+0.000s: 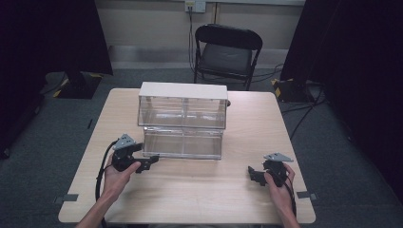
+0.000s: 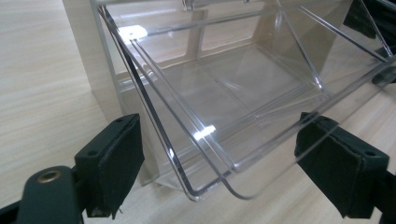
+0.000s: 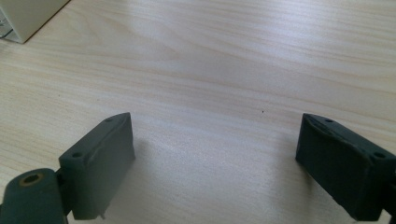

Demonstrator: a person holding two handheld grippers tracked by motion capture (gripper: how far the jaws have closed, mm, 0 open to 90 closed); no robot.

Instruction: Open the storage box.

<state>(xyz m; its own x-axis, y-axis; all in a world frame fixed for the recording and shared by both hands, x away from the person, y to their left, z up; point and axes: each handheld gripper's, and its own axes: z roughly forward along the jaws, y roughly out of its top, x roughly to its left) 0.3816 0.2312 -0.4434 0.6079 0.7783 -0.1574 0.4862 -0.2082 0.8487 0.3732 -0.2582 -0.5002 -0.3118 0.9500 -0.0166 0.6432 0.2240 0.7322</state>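
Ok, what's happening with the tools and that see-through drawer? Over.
Left tool open, astride the front lip of the lower clear drawer, not gripping. Drawer part open. Right tool open over the table. Nothing in the way.

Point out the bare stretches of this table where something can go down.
The broad front strip of the table, between the left gripper and the right gripper, lies bare. So do the side margins left and right of the clear drawer cabinet. It is crowded at the cabinet's lower left, where the tilted-out clear drawer sits between the left gripper's spread jaws.
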